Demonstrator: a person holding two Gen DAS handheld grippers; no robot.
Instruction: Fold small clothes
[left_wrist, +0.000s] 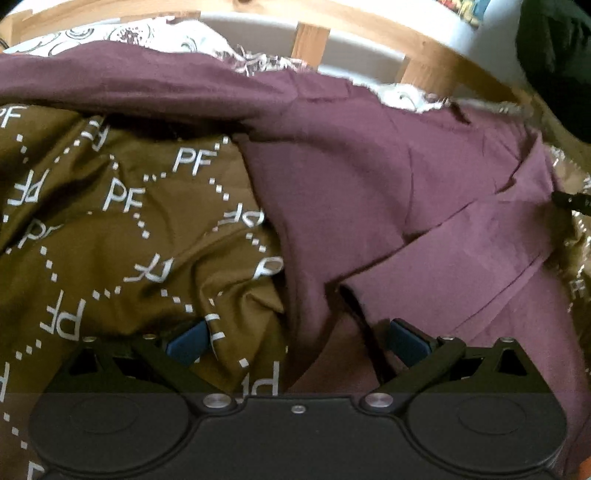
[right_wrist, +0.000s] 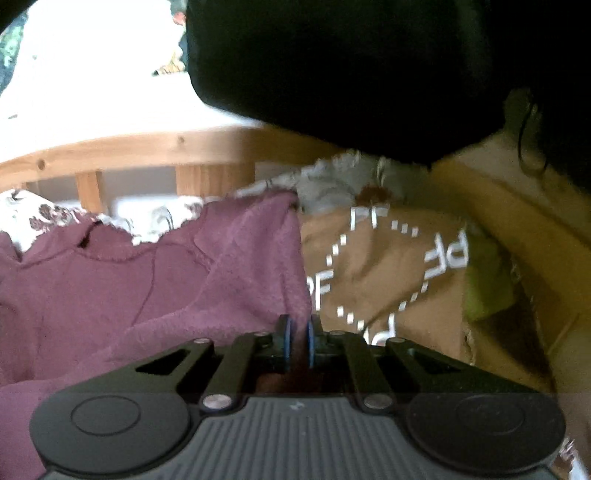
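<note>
the maroon garment (left_wrist: 388, 177) lay rumpled on a brown bedspread (left_wrist: 110, 236) printed with white "pf" letters and dotted diamond lines. it was a plain, matte purple-red cloth with hemmed edges; one broad fold ran across the top of the left wrist view, and a flatter panel with a stitched band slanted down on the right side. a dark shadowed gap showed under a raised flap near the lower middle.

the left gripper (left_wrist: 297, 341) hung low over the seam where garment met bedspread, its blue-padded fingers (left_wrist: 188, 341) spread wide apart, one over the brown cloth and the other over the maroon, holding nothing that could be seen.

in the right wrist view the right gripper (right_wrist: 298, 341) had its two blue pads drawn nearly together, with the corner edge of the maroon garment (right_wrist: 147, 280) dropping right to them; it seemed to pinch that corner, though the blur left the contact unsure. the fabric looked fleecy there, peaked up in a ridge. behind stood a wooden bed frame (right_wrist: 147, 151) and a floral white sheet (right_wrist: 37, 218).
</note>
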